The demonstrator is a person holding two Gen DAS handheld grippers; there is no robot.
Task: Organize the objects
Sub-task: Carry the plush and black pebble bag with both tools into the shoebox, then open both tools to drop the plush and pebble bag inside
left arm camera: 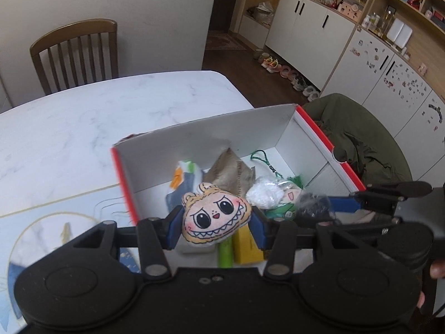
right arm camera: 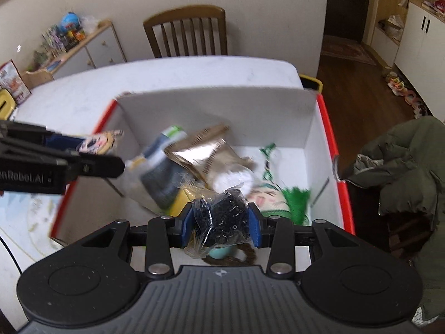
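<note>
Blurred box (right arm camera: 311, 117) contents, left claw (left arm camera: 216, 224) gripping plush face (left arm camera: 215, 217), right claw (right arm camera: 221, 220) gripping bead bag (right arm camera: 222, 217).

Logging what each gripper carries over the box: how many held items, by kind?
Plush face charm in the left gripper: 1
Clear bag of black beads in the right gripper: 1
Total: 2

Light: soft, even indoor light, dim doorway behind.
Blur: right wrist view smears the box contents (right arm camera: 194, 164).
Edges: fisheye bending.
</note>
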